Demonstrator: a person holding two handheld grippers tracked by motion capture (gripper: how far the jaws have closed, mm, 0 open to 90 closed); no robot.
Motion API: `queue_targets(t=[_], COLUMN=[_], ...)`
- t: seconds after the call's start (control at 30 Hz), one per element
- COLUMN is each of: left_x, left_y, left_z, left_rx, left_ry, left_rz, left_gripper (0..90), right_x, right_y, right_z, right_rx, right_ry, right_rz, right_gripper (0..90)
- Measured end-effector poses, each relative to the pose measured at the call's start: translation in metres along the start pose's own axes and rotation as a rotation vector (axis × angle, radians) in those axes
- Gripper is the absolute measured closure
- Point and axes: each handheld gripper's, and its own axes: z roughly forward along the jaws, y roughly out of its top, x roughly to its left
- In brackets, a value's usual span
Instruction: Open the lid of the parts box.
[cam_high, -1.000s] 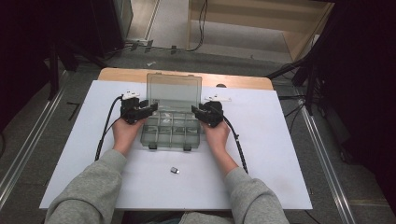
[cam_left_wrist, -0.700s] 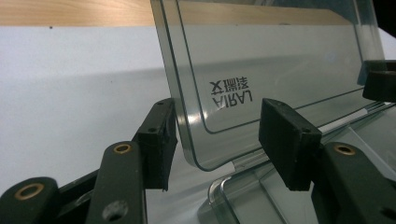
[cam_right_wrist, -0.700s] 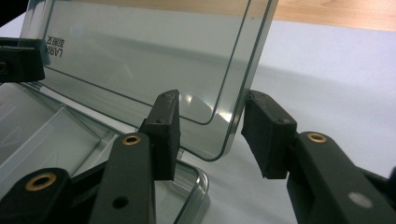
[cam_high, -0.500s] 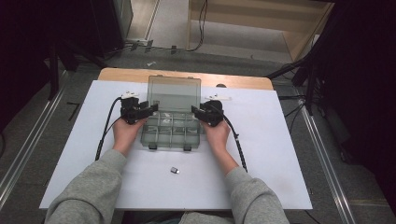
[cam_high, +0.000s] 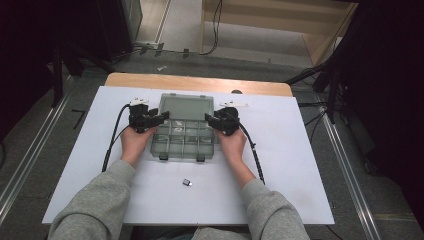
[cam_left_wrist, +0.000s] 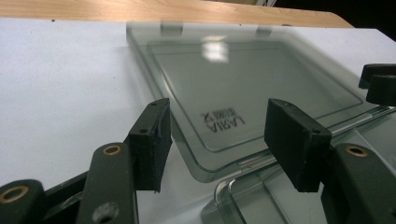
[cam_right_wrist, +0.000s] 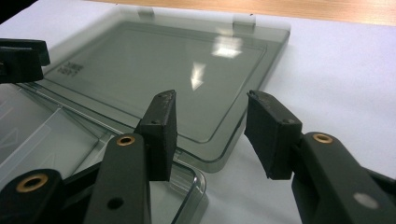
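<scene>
A clear, smoke-tinted compartment box (cam_high: 183, 140) lay open in the middle of the white desk (cam_high: 300, 165), its lid (cam_high: 186, 106) folded flat away from the person and joined to the tray by two hinges at the far edge. The tray was split into small compartments by clear dividers; whether anything lay in them could not be told from above. Two dark latches sat on the tray's near edge.

The left gripper (cam_high: 159, 119) rested at the box's left side and the right gripper (cam_high: 214, 120) at its right side, each about level with the seam between tray and lid. In the left gripper view the jaws stood apart over the lid's near left corner, with nothing pressed between the pads; they had just been opening. In the right gripper view the jaws likewise stood apart above the lid's near right corner and the tray's rim, gripping nothing, after widening a little.

A small dark metal part (cam_high: 187, 182) lay alone on the desk, nearer the person than the box and well apart from both grippers. Black cables trailed back from each gripper along the forearms.
</scene>
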Motion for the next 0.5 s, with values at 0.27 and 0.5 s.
queue_targets(t=[0.27,0.5], left_x=[0.001,0.002], left_y=[0.005,0.01], left_z=[-0.008,-0.018], left_rx=[-0.022,-0.014], left_ry=[-0.01,-0.043], left_rz=[-0.015,-0.047], left_gripper=[37.7,33.1], right_x=[0.004,0.005], right_y=[0.005,0.01], right_z=[-0.008,-0.026], right_rx=[0.026,0.058], right_ry=[0.042,0.12], right_rz=[-0.014,-0.016], right_gripper=[39.8,37.1])
